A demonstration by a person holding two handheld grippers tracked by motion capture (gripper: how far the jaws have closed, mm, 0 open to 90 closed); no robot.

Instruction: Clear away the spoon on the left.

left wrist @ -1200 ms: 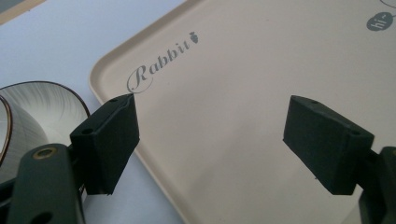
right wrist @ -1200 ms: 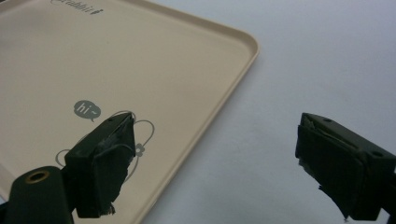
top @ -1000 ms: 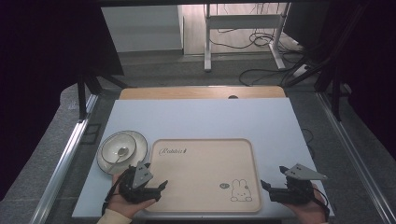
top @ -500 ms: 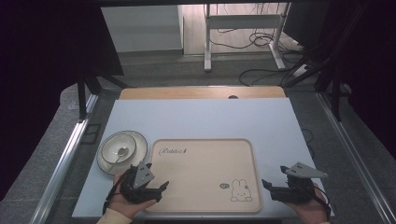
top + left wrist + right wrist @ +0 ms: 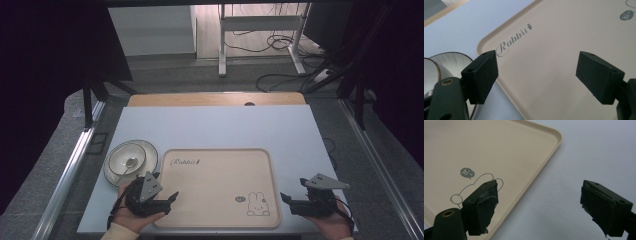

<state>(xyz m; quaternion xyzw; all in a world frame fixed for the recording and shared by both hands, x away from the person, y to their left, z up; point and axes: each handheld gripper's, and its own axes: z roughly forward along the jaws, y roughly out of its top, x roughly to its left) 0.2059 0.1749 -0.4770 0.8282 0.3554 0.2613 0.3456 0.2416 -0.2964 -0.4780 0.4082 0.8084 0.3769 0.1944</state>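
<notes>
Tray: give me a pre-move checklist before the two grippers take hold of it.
1. Left gripper open: ok, jaws stand wide apart at the tray's left edge.
2. Right gripper open: ok, jaws wide apart and holding nothing.
3. Right gripper lined up on the rim: not ok, in the right gripper view the tray's edge passes by the left jaw and the gap is mostly over bare table.
4. Tray surface free of loose items: ok.
5. Bowl on its plate apart from the tray: cannot tell, they look very close in the high view.
</notes>
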